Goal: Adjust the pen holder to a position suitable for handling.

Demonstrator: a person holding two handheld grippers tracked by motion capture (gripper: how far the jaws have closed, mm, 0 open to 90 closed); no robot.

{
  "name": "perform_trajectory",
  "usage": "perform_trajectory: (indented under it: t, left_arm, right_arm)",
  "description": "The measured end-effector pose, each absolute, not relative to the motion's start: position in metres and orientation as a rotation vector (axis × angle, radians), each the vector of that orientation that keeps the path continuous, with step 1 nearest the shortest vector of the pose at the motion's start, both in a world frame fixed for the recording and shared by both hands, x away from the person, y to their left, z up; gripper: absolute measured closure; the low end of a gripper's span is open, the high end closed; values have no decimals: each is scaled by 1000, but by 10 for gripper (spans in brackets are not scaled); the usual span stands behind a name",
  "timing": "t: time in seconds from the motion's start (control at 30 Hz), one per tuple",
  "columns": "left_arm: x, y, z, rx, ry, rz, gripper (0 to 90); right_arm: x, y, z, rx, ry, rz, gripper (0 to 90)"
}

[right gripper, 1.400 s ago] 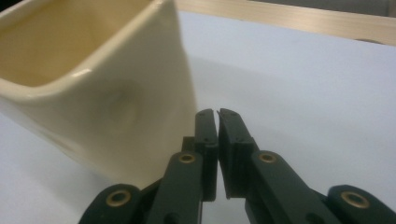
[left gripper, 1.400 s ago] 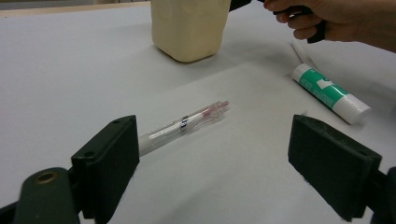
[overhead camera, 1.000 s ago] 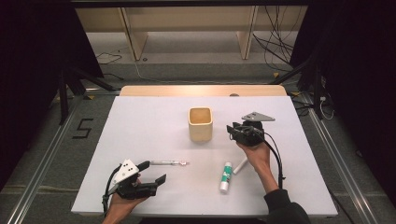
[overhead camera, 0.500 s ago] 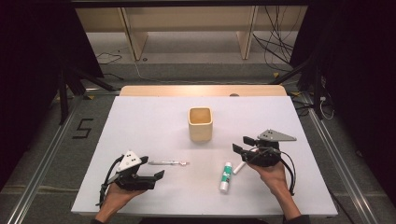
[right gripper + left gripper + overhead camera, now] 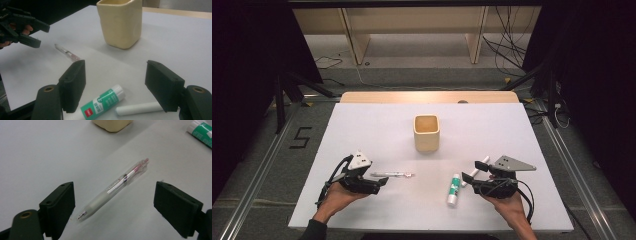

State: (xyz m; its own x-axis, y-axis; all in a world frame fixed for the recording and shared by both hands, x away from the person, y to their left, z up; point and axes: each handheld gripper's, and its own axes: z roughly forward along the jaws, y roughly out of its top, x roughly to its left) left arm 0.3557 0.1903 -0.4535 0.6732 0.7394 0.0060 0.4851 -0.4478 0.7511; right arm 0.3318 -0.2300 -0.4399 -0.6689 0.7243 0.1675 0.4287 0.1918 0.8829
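on the white table (image 5: 377, 130), seen from the high view, the left gripper (image 5: 379, 183) lies low near the front left, its jaws spread and empty, pointing along a clear plastic ballpoint pen with a frosted grip (image 5: 392, 174) that lies flat just beyond them. the right gripper (image 5: 469, 176) sits near the front right, jaws likewise spread and holding nothing, aimed toward the table's middle.

the left gripper view gives what the high view cannot: the pen (image 5: 113, 188) lies between the two black jaws without touching either, its metal tip toward the left jaw, its pinkish end pointing away toward the cream square ceramic cup (image 5: 112, 124) at the top edge. a corner of the green-and-white glue stick (image 5: 202, 132) peeks in at upper right.

the right gripper view shows the glue stick (image 5: 101, 103) and a white chalk-like stick (image 5: 138, 108) lying low between its jaws; whether the stick touches the right jaw is hard to tell. the cup (image 5: 120, 22) stands upright beyond, and the other gripper (image 5: 18, 25) hovers by the pen (image 5: 67, 53) at far left.

open tabletop stretches behind the cup to the wooden far edge (image 5: 427, 96) and wide on both sides; the glue stick (image 5: 453, 189) lies near the front edge, well apart from the pen.
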Motion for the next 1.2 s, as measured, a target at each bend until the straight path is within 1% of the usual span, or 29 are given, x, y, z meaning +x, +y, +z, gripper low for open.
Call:
perform_trajectory:
  t: [0.17,0.47,0.8,1.1,1.2]
  left_arm:
    - [362,189,-452,2157,938,421,171]
    - [373,184,-450,2241,918,420,173]
    - [385,178,-452,2311,907,400,174]
    - [395,167,-453,2439,833,383,178]
    - [396,165,-453,2454,827,378,179]
  right_arm:
    - [327,-231,-441,1099,2177,1492,307]
    - [320,-235,-445,1113,2156,1521,304]
    - [315,-240,-450,1143,2140,1523,281]
    - [311,-240,-452,1133,2143,1530,281]
    - [311,-240,-452,1131,2144,1529,280]
